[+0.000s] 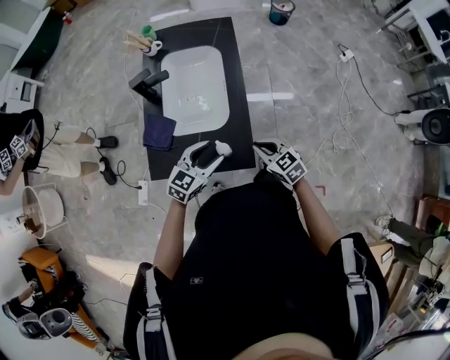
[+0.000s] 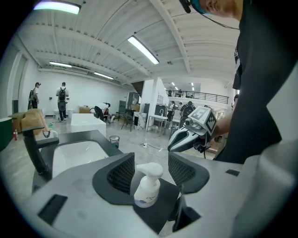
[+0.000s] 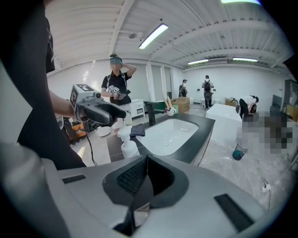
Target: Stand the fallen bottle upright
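Black counter [image 1: 240,105], upright white pump bottle [image 2: 148,187]

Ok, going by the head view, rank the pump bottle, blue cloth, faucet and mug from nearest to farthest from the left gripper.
1. Pump bottle, between the jaws of the left gripper.
2. Blue cloth, left of the basin's near end.
3. Faucet, on the basin's left side.
4. Mug, far left corner of the counter.

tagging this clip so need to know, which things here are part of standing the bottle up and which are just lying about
Job:
bottle, already upright on the counter
left claw, open
right claw, shut

Lying about:
sink
faucet
cloth
cup
bucket on the floor
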### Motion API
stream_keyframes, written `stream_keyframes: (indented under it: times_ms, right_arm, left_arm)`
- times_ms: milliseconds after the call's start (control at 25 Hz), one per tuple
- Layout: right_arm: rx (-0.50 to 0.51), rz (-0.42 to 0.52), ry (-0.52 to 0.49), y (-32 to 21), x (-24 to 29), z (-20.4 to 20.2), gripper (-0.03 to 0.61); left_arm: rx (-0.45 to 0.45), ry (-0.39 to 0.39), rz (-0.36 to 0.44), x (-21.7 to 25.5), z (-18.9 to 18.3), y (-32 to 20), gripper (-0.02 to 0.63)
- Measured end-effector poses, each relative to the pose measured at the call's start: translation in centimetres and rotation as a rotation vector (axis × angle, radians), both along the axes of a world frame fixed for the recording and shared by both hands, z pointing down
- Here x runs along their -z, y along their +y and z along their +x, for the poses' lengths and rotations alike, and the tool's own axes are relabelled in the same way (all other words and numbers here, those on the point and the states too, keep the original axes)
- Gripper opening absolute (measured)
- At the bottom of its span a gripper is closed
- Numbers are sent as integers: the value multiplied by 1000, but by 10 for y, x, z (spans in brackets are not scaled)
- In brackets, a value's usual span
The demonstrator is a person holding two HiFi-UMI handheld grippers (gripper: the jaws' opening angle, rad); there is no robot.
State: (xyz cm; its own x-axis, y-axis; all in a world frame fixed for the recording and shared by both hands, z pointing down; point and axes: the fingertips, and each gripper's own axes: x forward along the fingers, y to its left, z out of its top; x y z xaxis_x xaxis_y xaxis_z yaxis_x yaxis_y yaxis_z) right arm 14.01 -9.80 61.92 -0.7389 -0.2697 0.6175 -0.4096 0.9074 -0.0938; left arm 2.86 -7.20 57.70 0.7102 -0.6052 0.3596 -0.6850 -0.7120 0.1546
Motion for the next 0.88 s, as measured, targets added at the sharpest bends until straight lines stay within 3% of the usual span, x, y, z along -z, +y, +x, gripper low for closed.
stream_keyframes:
  times_ms: [240, 440, 880]
  right_arm:
    - [16, 17, -7, 0, 7, -5, 60]
    - [27, 33, -14, -2, 14, -7, 60]
    - [37, 84, -26, -6, 20, -16, 60]
  left_arm:
    - [58, 20, 27, 8, -12, 3, 208]
    - [135, 5, 59, 13, -25, 0, 26]
    - [203, -13, 25, 3, -38, 7, 15]
